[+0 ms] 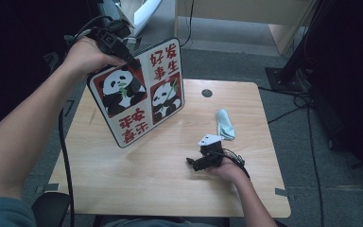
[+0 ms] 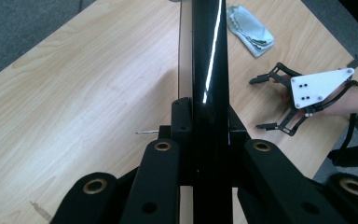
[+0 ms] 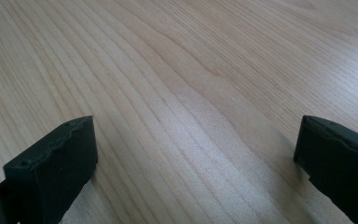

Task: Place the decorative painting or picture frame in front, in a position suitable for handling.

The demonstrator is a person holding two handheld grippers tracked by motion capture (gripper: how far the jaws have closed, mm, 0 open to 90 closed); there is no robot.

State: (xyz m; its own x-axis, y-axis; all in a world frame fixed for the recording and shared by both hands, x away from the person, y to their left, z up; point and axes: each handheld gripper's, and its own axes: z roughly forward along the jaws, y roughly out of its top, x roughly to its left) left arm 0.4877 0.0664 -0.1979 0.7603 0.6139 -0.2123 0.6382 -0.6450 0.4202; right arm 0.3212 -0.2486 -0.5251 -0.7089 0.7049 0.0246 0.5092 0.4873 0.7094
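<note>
**Panda board held by one corner above the table's far left**

We found the left gripper (image 1: 131,61) clamped on the panda board (image 1: 139,92), its jaws pressed flat against both faces at the board's upper corner. The board hung clear of the wooden table (image 1: 123,175), above its far-left area and tilted, with the printed face turned toward the high view. In the left gripper view the board (image 2: 208,70) appeared edge-on: thin, glossy and straight between the jaws.

We judged the board to be stiff and fairly light, since it held its shape from a single corner grip. The gloss suggested a slippery surface, so a deep bite across the faces was preferable to a fingertip pinch. A corner hold leaves the board free to swing; a grip nearer the middle of an edge would steady it.

The long axis ran diagonally, from the gripped corner down toward the table's near-left region, with the lowest corner nearest the tabletop.

The right gripper (image 1: 203,158) rested at the table's near-right area, jaws spread apart and empty. A folded cloth (image 1: 225,124) lay just beyond it.
</note>
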